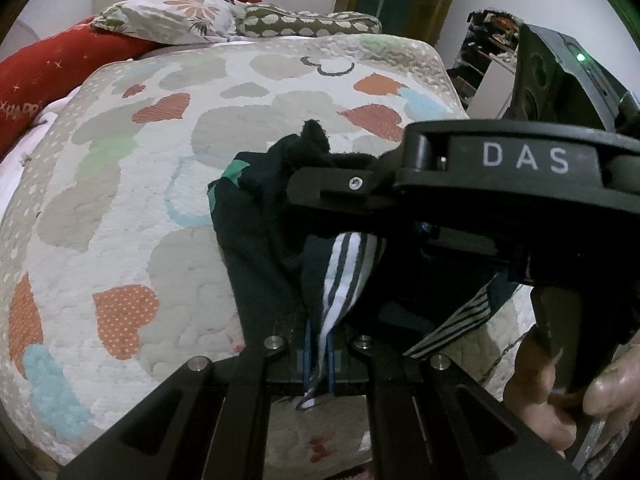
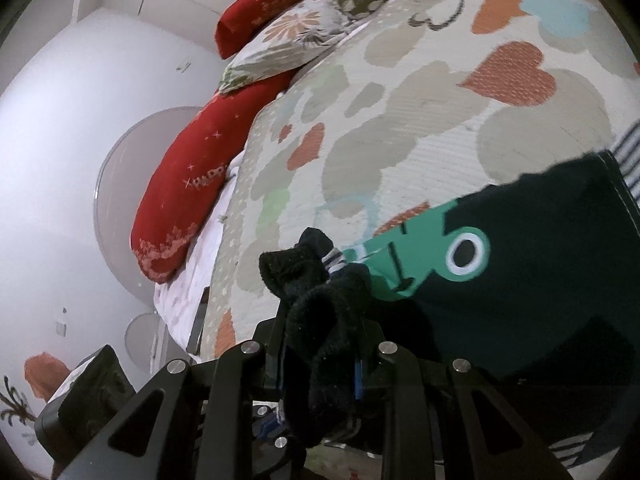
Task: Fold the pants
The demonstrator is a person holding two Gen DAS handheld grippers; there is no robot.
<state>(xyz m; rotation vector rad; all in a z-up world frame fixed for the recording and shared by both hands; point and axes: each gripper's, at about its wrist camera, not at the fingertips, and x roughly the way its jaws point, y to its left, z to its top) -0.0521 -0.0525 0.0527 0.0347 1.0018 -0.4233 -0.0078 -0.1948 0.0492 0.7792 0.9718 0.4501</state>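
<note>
Pants [image 1: 264, 240] — dark, white side stripes, a green patch — lie bunched on the near part of the quilt [image 1: 120, 184]. Left gripper [image 1: 318, 364] is pinched fully closed on the striped edge. Right gripper [image 2: 320, 360] is clamped on a thick dark fold, jaws narrowly apart around it. Pillows [image 1: 172, 16] sit at the far end.

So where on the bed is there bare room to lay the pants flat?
The quilt is bare from the pants out to its left edge and up to the pillows. It is crowded near the right edge, where the left gripper and right gripper both pinch the fabric.
</note>
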